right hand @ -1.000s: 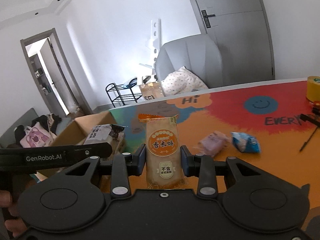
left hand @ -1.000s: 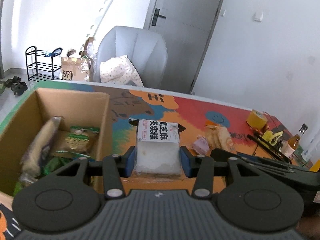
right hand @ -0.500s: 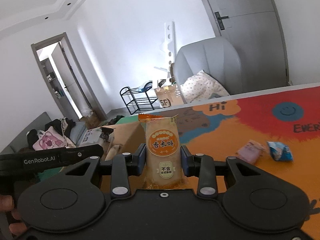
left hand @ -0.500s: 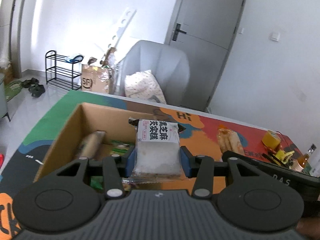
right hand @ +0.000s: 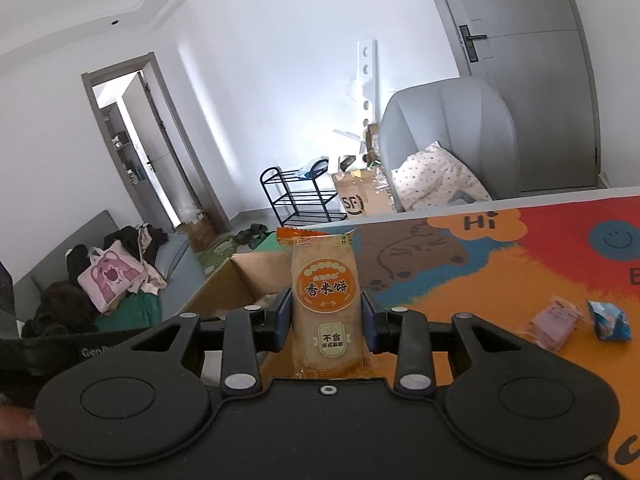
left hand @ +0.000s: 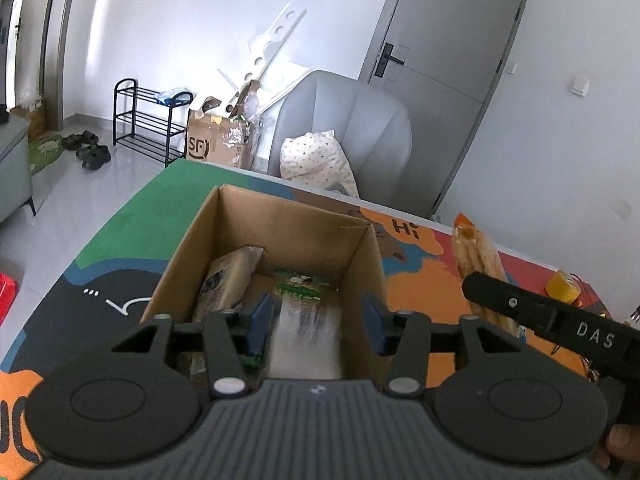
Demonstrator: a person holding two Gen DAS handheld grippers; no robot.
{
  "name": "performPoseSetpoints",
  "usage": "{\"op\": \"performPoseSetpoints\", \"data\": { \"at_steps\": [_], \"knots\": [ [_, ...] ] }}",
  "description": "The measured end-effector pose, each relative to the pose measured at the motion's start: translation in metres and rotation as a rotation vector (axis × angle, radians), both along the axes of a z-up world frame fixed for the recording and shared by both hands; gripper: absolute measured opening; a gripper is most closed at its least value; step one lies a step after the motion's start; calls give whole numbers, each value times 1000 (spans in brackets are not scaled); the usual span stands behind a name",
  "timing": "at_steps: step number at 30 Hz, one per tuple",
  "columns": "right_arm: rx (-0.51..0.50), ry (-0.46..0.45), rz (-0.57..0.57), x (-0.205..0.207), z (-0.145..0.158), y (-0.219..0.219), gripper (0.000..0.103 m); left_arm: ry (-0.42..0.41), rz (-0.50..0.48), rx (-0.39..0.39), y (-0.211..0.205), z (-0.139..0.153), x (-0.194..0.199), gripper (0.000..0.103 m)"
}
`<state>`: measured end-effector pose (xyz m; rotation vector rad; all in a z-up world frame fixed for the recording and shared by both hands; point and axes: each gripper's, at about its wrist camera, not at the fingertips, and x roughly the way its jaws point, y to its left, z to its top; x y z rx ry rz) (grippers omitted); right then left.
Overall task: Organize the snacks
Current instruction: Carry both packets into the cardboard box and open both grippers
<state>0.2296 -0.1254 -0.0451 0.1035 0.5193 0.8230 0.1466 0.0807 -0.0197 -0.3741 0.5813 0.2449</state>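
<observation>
White walls, a grey door and a grey armchair (left hand: pixel 352 128) are seen behind a table (left hand: pixel 120 248) covered in a colourful mat. From the left wrist, an open cardboard box (left hand: pixel 280 224) is seen near the table's far left corner, with packets inside. The left gripper (left hand: pixel 316 324) is held over the box, its fingers spread apart; a blurred white snack packet (left hand: pixel 306 336) is seen between them, clear of both pads.

From the right wrist, the right gripper (right hand: pixel 325 318) is clamped on an orange rice-cracker packet (right hand: pixel 326 300), long axis along the fingers, orange-sealed end pointing away. A purple packet (right hand: pixel 554 322) and a blue packet (right hand: pixel 610 320) are left on the mat towards the right edge.
</observation>
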Motion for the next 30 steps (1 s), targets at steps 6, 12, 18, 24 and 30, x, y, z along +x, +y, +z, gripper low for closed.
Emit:
{"op": "performPoseSetpoints", "data": {
  "at_steps": [6,12,18,24,30],
  "knots": [
    [-12,-2,27,-5,3,18,34,-8,44,-11,16,-2,-7,59],
    [-19,7,54,-8,3,37,34,-17,75,-15,31,-3,-15,69],
    [-38,-2,67,-5,6,58,34,-31,79,-25,43,-2,-22,74],
    [-45,7,4,2,4,64,55,-33,94,-37,47,-3,-23,78],
    [-67,3,-12,-3,1,54,60,-36,87,-36,44,-1,-21,81]
  ]
}}
